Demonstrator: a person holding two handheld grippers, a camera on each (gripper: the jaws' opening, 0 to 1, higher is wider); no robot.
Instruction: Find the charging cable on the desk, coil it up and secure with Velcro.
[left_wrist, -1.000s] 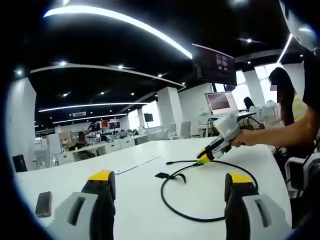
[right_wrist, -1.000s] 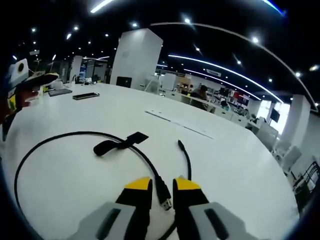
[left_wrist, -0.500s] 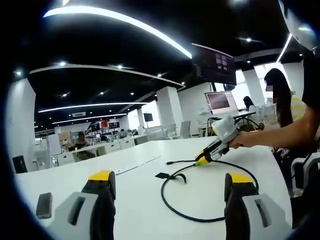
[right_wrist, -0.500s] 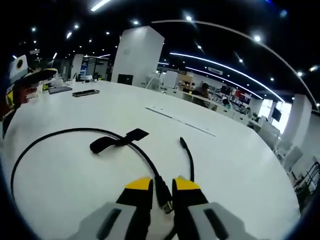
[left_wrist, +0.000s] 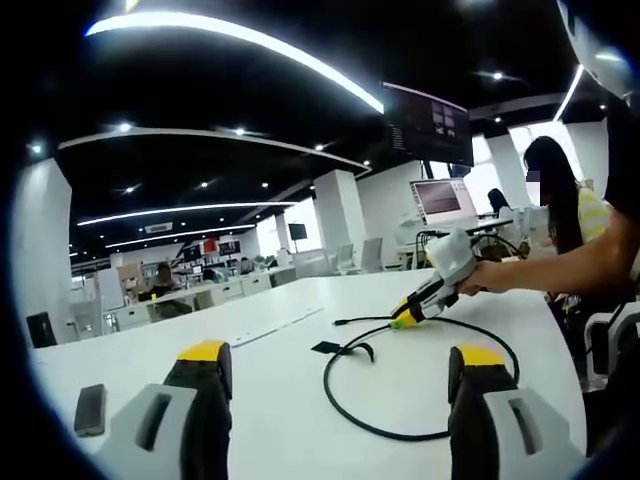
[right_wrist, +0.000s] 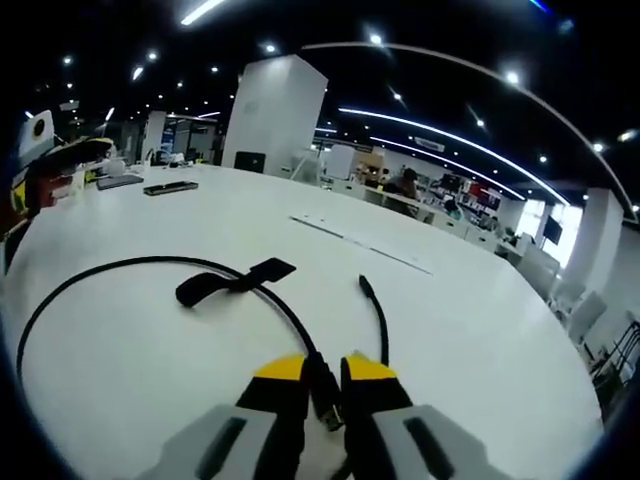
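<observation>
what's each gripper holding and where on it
The right tongs grip the cable at its USB plug end. The left tongs are open, holding nothing.

No text, label or number is legible anywhere; the monitor's (left_wrist: 443, 201) content is too blurred.

An open office with white pillars (right_wrist: 272, 115), ceiling light strips (left_wrist: 240, 40), a hanging screen (left_wrist: 430, 128) and desks.

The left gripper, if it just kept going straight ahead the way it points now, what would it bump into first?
Probably the black charging cable: its loop lies on the white desk just ahead of the left gripper, whose fingers stand wide apart. Depth is hard to judge.
</observation>
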